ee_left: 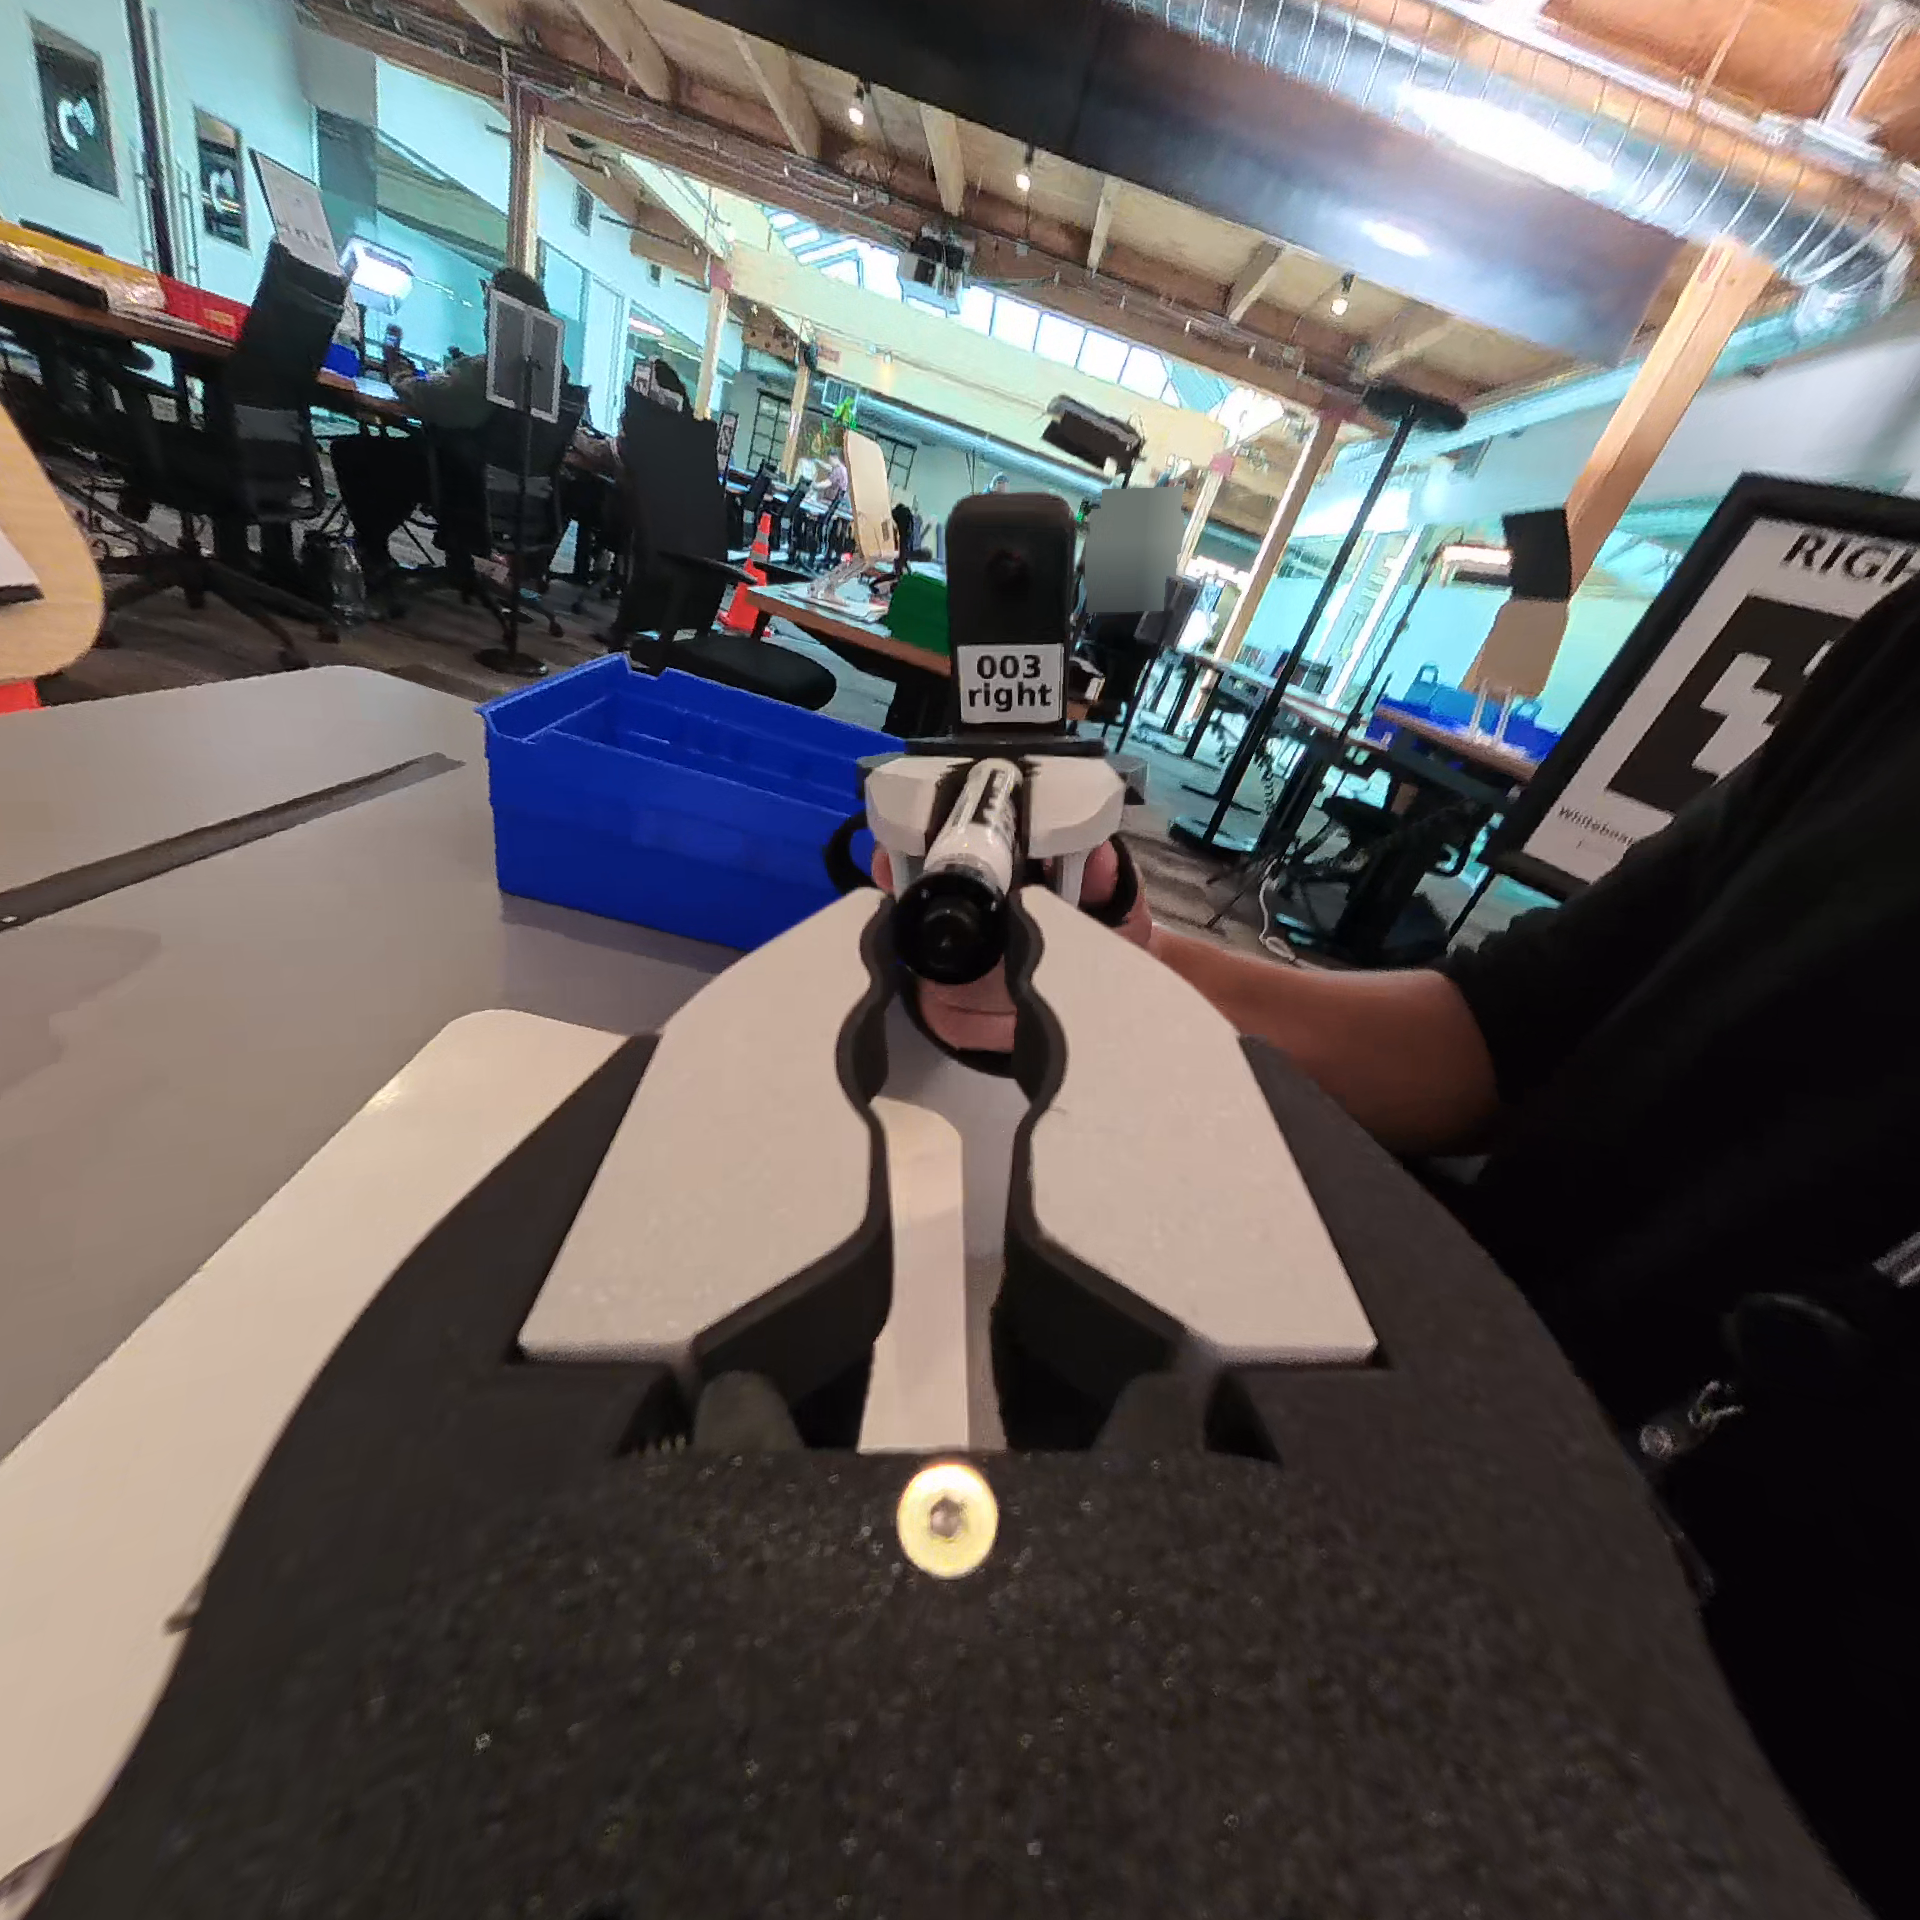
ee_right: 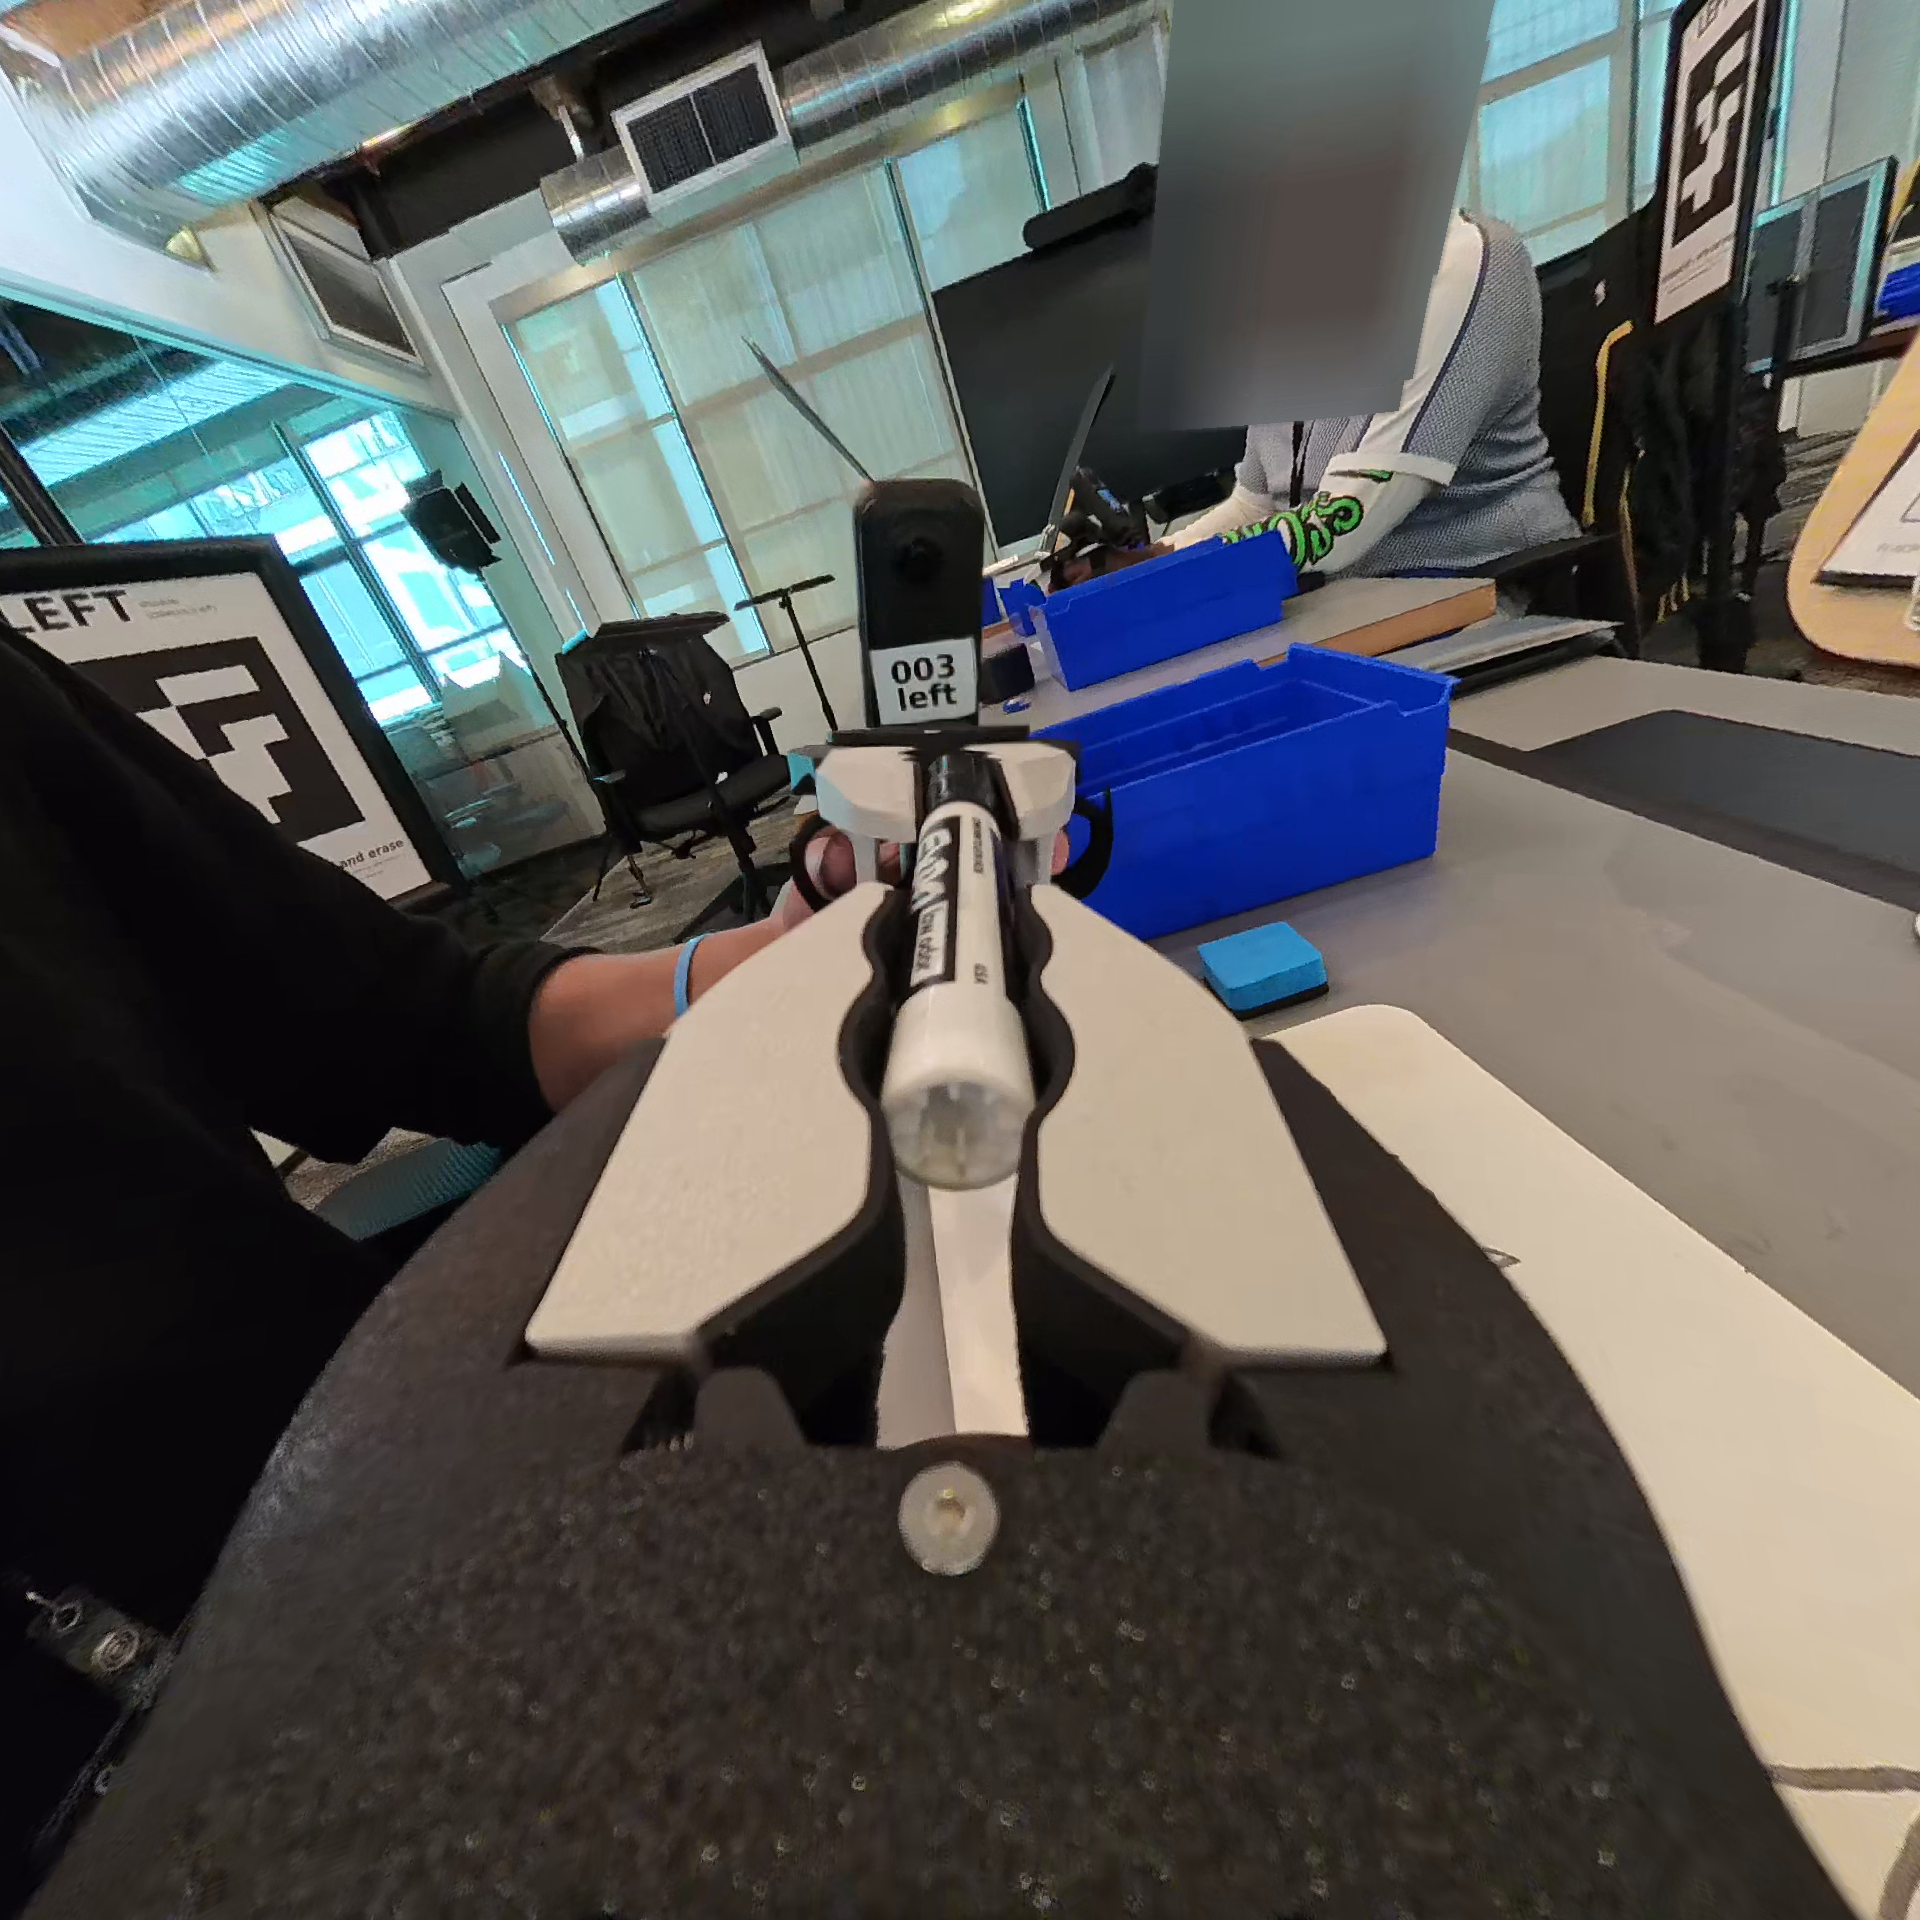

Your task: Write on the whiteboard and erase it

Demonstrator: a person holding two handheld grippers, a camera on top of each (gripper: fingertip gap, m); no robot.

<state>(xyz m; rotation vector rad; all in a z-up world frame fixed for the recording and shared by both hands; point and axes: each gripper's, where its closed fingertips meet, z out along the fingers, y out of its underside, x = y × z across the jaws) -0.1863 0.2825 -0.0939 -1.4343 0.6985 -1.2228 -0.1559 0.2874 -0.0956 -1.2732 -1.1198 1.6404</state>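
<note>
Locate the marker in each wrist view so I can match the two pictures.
Left wrist view: marker at centre, black cap end toward the camera, between the left gripper's fingertips.
Right wrist view: marker at centre, white butt end toward the camera, between the right gripper's fingers.
Shared landmark: blue bin on the table behind the marker.

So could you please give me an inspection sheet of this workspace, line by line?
Surface: grey table, with the whiteboard lying flat on it; a dark stroke shows on the board's near corner.
Job's things: marker held in the air between both tools; blue eraser on the table beside the whiteboard.
Clutter: blue bin behind the eraser.
Grippers: left hand-held gripper shut on the marker's black cap end; right hand-held gripper shut on its white barrel.
Cables: nothing seen on the table.
Surroundings: open office, chairs, framed signs, a seated person at another desk.
</note>
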